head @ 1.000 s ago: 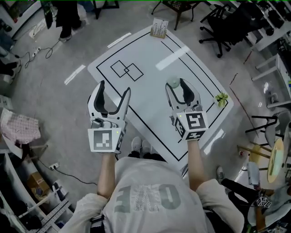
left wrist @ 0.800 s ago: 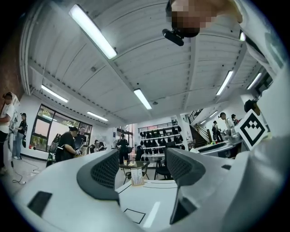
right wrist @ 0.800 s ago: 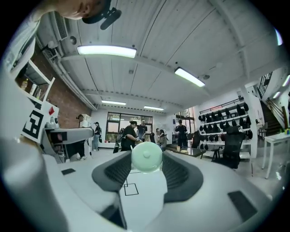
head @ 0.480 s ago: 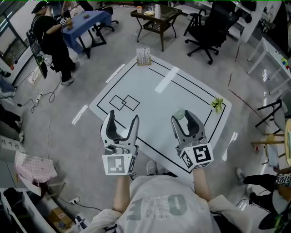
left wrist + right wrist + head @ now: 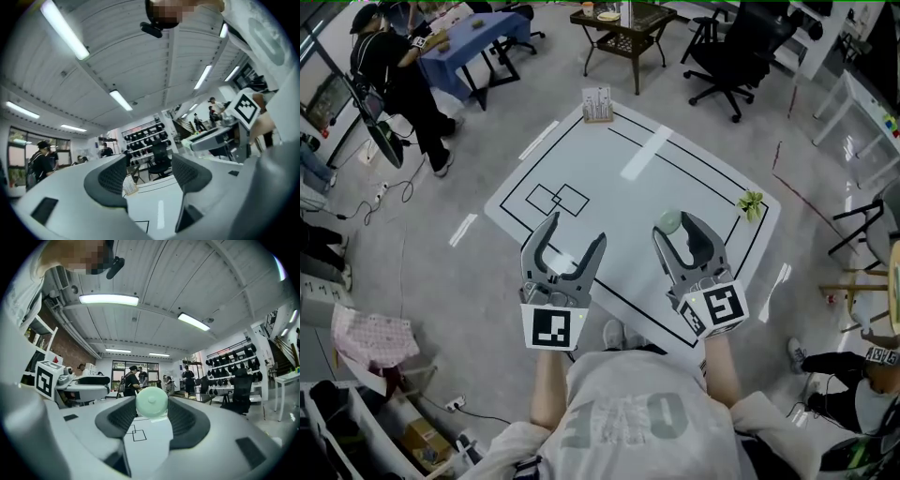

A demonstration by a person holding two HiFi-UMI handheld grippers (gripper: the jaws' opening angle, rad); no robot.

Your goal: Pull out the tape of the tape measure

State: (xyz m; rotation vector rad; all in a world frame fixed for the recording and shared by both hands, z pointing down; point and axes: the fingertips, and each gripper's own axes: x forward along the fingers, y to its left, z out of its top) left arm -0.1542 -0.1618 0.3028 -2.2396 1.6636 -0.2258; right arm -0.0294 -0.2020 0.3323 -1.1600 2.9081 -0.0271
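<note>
A small round pale green tape measure (image 5: 151, 402) sits between the tips of my right gripper (image 5: 151, 417), whose pads press on its sides. From the head camera the tape measure (image 5: 670, 222) shows at the tip of that right gripper (image 5: 682, 231), held up above the near part of the white table (image 5: 619, 187). No tape shows pulled out of it. My left gripper (image 5: 573, 234) is raised beside it on the left, open and empty. In its own view the left gripper (image 5: 147, 174) has only the room between its jaws.
The table carries black lines and two overlapping squares (image 5: 557, 198). A small card box (image 5: 597, 103) stands at its far edge and a little green plant (image 5: 751, 202) near its right corner. Office chairs (image 5: 733, 52), a dark side table (image 5: 623, 21) and a person (image 5: 394, 75) stand beyond.
The head view has tipped up and shows more of the room. Both grippers stay raised side by side; the left one has come a little nearer the right. The tape measure stays in the right jaws.
</note>
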